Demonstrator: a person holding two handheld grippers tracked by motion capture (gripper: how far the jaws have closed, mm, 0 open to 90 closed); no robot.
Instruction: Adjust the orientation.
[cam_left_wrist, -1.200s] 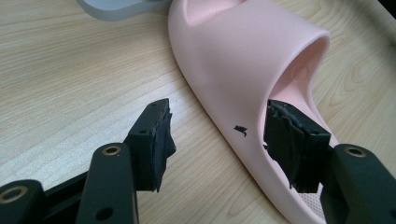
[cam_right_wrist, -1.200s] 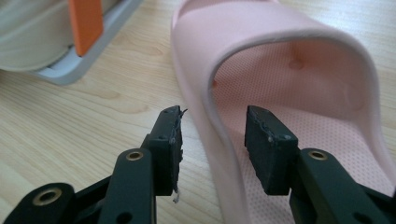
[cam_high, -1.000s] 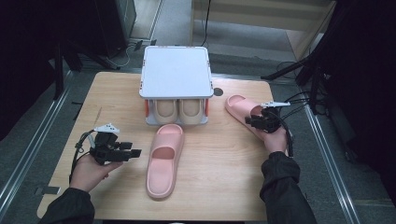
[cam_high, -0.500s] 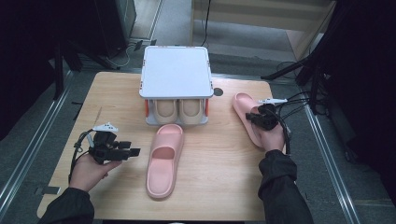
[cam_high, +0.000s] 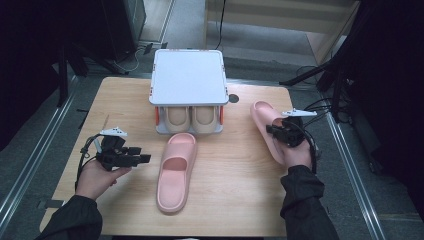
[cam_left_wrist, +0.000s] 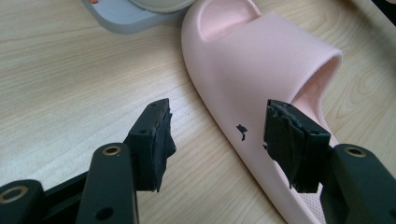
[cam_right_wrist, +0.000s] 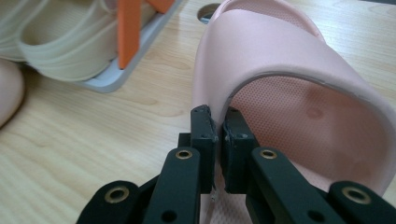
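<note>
With its jaws just closed on the side wall of the pink slipper (cam_high: 264, 125) right of the shoe rack (cam_high: 188, 84), the right hand-held gripper (cam_high: 278, 132) seems mid-lift; next probably carrying it rackward, while the left hand-held gripper (cam_high: 142, 158) waits open.

A rack (cam_high: 188, 82) stands at the back middle of the surface (cam_high: 235, 195), with two slippers (cam_high: 190, 118) inside under its top. Just before it lies the middle slipper (cam_high: 175, 172), toe toward the rack. Right of the rack lies the right slipper (cam_high: 264, 127), its side wall between the right gripper (cam_high: 272, 131) fingers (cam_right_wrist: 205, 130). The left gripper (cam_high: 142, 158) hangs left of the middle slipper.
</note>
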